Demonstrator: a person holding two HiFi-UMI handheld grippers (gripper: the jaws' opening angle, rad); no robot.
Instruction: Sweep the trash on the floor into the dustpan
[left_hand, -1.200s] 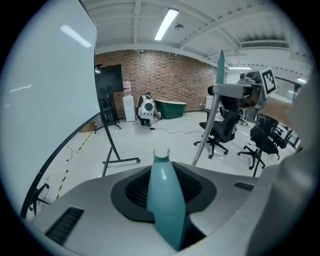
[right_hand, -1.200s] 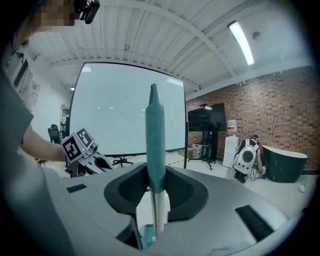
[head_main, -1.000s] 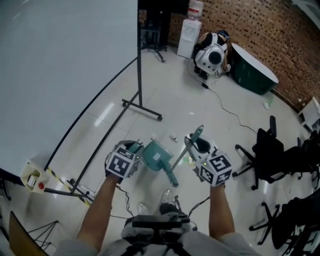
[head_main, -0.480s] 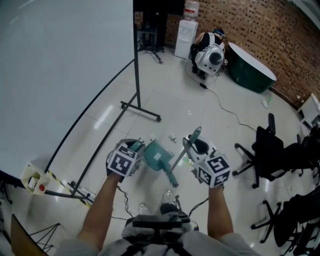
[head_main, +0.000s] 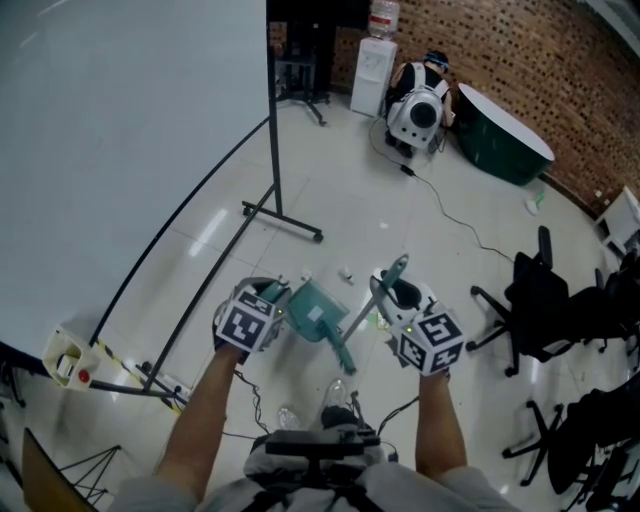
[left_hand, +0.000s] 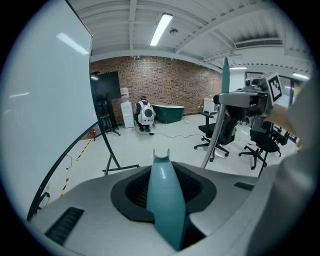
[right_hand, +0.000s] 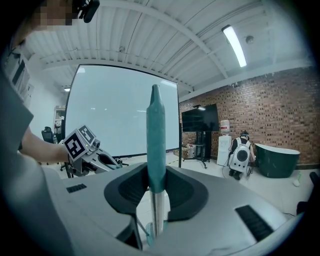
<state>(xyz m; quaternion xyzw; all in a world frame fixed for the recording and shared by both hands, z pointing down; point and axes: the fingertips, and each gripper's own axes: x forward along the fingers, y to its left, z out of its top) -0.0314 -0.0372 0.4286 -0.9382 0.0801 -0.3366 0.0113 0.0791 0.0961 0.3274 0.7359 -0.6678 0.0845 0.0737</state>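
Note:
In the head view my left gripper (head_main: 262, 302) is shut on the handle of the teal dustpan (head_main: 312, 312), which lies low over the white floor between both hands. The left gripper view shows that teal handle (left_hand: 164, 200) clamped in the jaws of the left gripper (left_hand: 165, 186). My right gripper (head_main: 396, 294) is shut on the broom handle (head_main: 396, 269), whose metal shaft slants down-left to the teal broom head (head_main: 343, 355) beside the dustpan. The right gripper (right_hand: 156, 192) grips this handle (right_hand: 156, 131) upright. Small white scraps of trash (head_main: 345, 272) lie just beyond the dustpan.
A large whiteboard on a black wheeled stand (head_main: 283, 216) fills the left. Black office chairs (head_main: 540, 300) stand at the right. Further off are a dark green tub (head_main: 505, 125), a crouching person with a white backpack (head_main: 418, 108), a water dispenser (head_main: 372, 62) and a floor cable (head_main: 452, 222).
Both grippers keep their holds on dustpan and broom. Only the head view has shifted slightly.

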